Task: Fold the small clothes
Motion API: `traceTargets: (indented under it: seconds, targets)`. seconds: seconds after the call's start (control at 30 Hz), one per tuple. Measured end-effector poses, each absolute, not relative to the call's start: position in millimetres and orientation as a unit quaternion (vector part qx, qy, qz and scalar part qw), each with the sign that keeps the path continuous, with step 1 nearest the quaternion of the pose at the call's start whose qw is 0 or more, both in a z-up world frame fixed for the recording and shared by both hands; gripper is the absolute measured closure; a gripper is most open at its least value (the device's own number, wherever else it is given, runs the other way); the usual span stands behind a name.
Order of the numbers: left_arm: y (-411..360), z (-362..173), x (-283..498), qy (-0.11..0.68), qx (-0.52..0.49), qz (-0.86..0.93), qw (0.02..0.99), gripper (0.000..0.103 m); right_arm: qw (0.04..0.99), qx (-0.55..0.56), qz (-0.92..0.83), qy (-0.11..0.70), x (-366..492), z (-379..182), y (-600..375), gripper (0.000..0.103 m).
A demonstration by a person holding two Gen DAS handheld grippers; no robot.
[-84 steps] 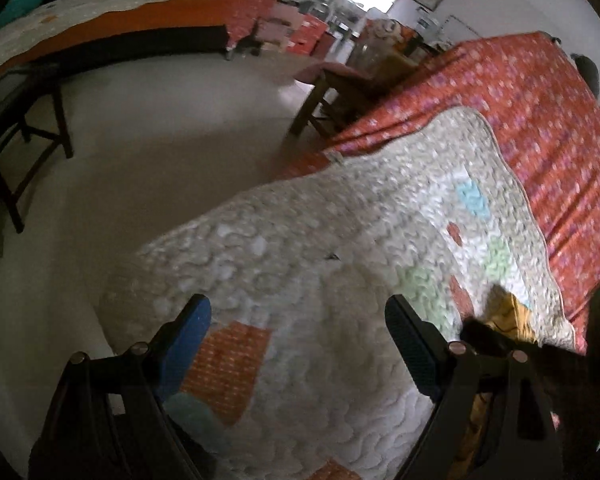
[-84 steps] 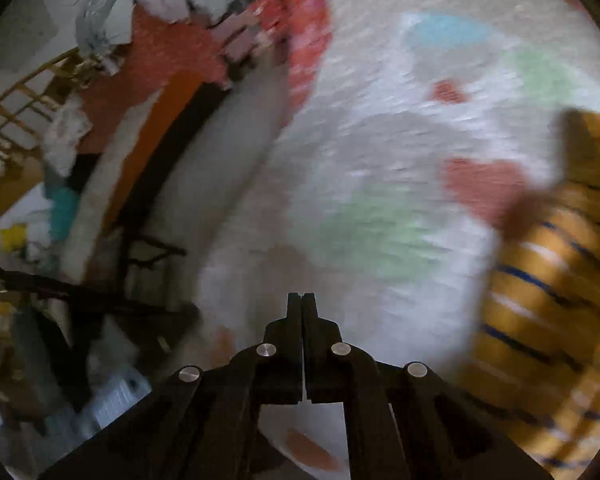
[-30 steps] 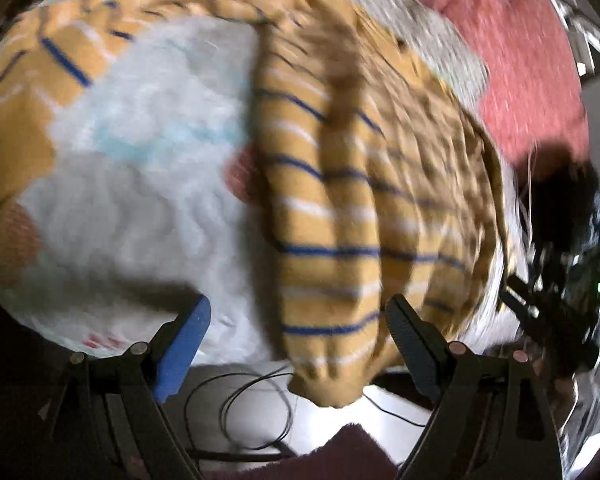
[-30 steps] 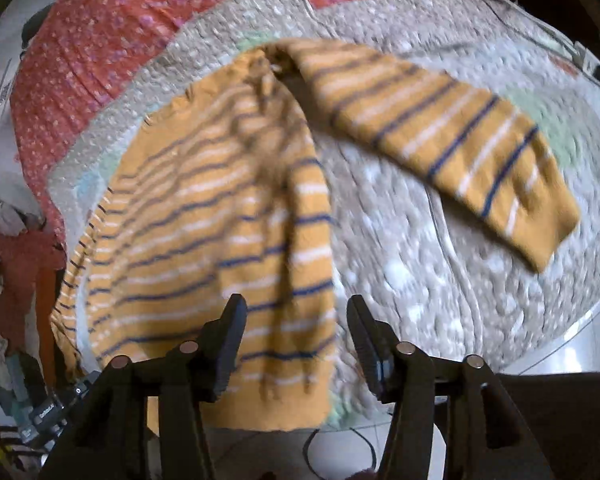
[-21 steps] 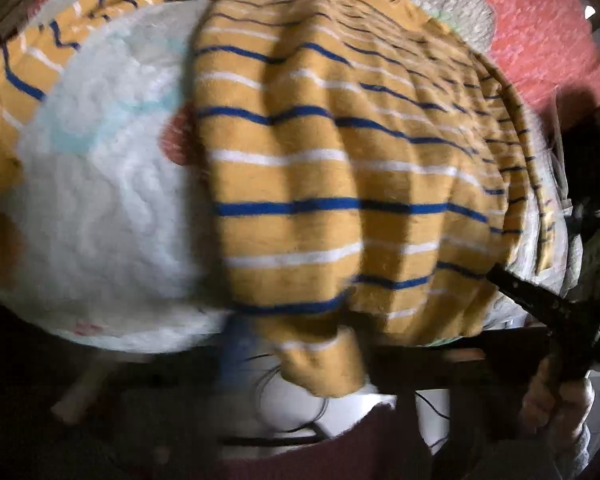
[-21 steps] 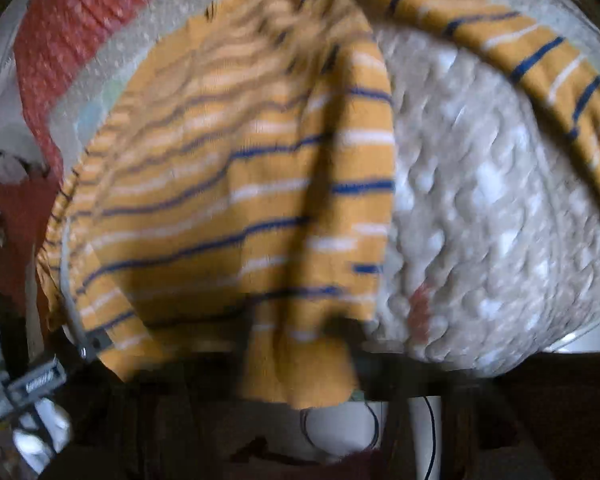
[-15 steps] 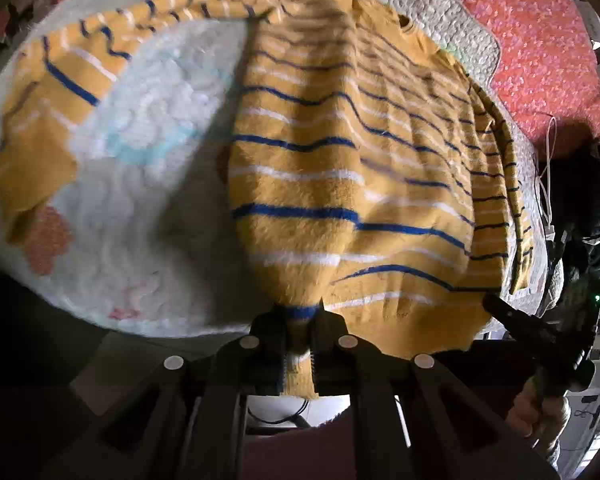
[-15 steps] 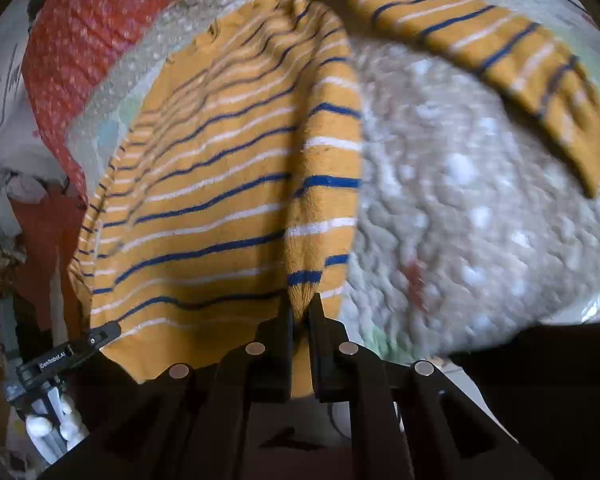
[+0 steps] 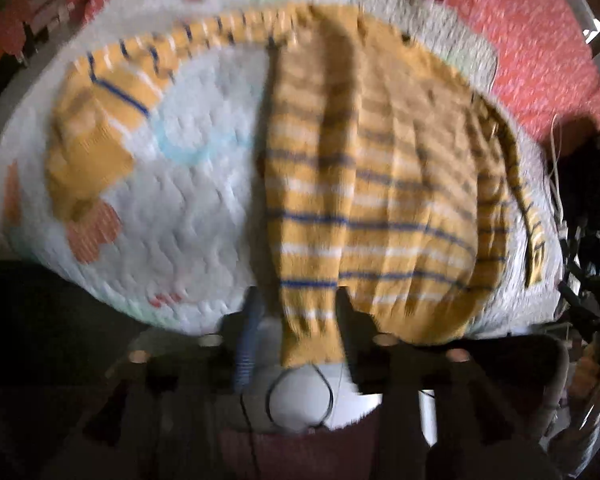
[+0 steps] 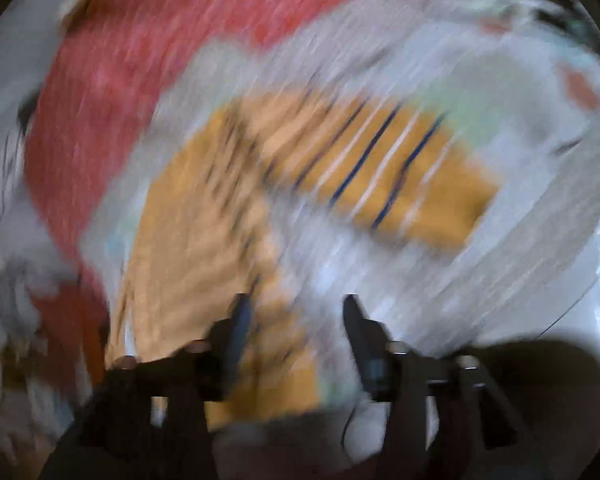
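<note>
A yellow sweater point(image 9: 380, 184) with blue and white stripes lies on a quilted white bedspread point(image 9: 188, 200), one sleeve point(image 9: 112, 96) spread out to the left. My left gripper point(image 9: 298, 316) is open, its fingers on either side of the sweater's near hem corner, which hangs over the bed edge. In the blurred right wrist view the sweater point(image 10: 204, 232) and its sleeve point(image 10: 384, 168) lie ahead. My right gripper point(image 10: 294, 316) is open over the sweater's near edge.
A red patterned sheet point(image 9: 532, 40) covers the bed beyond the quilt and shows in the right wrist view point(image 10: 132, 80). White floor with a black cable point(image 9: 300, 396) lies below the bed edge. Dark clutter point(image 9: 588, 216) stands at the right.
Half a second ago both grippers were shut on the sweater's hem corners. Both have opened and let go. The right gripper is swinging fast, blurring its view.
</note>
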State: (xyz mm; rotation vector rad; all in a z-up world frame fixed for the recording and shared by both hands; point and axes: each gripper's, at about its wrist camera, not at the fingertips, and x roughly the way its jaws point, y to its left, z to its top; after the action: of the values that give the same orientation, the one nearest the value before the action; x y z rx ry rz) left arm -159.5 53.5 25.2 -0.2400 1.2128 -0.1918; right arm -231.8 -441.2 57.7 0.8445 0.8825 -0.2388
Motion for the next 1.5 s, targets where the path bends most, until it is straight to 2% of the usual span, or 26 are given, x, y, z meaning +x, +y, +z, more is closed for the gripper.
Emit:
traceTargets:
  seconds: [0.1, 0.3, 0.4, 0.43, 0.47, 0.5, 0.53, 0.77, 0.97, 1.1, 1.2, 1.5]
  targets:
    - [53.4, 36.4, -153.0, 0.547, -0.119, -0.094, 0.823, 0.061, 0.796, 0.376, -0.149, 0.451, -221.2, 52.6, -480.5, 0.044]
    - [41.4, 36.4, -139.6, 0.545, -0.115, -0.104, 0.824, 0.059, 0.739, 0.329, -0.145, 0.570, -170.1, -4.3, -505.9, 0.044]
    - [41.6, 35.8, -138.7, 0.548, -0.110, -0.098, 0.824, 0.059, 0.719, 0.319, -0.161, 0.596, -157.4, -32.3, -507.8, 0.044]
    - [41.3, 35.1, -137.6, 0.548, -0.111, -0.096, 0.823, 0.059, 0.717, 0.334, -0.160, 0.591, -158.7, -37.6, -510.6, 0.044]
    - [40.5, 34.1, -135.3, 0.548, -0.112, -0.094, 0.823, 0.059, 0.717, 0.354, -0.159, 0.578, -161.7, -39.6, -511.7, 0.050]
    - [42.9, 34.4, -132.8, 0.548, -0.114, -0.090, 0.824, 0.059, 0.722, 0.376, -0.152, 0.560, -165.9, -38.4, -513.6, 0.074]
    - [45.3, 34.8, -130.9, 0.547, -0.117, -0.088, 0.824, 0.059, 0.731, 0.391, -0.147, 0.540, -169.9, -32.9, -514.5, 0.094]
    - [61.4, 41.1, -95.5, 0.541, -0.148, -0.087, 0.823, 0.059, 0.799, 0.358, -0.266, 0.403, -193.2, 69.6, -575.2, 0.094]
    - [56.7, 58.6, -48.1, 0.510, -0.121, -0.102, 0.845, 0.056, 0.819, 0.281, -0.353, 0.355, -156.2, 147.0, -594.8, 0.094]
    - [53.6, 62.5, -9.6, 0.497, -0.111, -0.121, 0.852, 0.054, 0.846, 0.249, -0.300, 0.364, -101.4, 178.7, -552.1, 0.094]
    - [59.6, 59.1, 19.7, 0.482, -0.125, -0.130, 0.857, 0.051, 0.862, 0.233, -0.215, 0.396, -49.6, 179.8, -489.5, 0.095]
    - [124.8, 36.8, 53.9, 0.453, -0.190, -0.095, 0.866, 0.048, 0.849, 0.200, 0.029, 0.489, 97.2, 109.3, -236.1, 0.095]
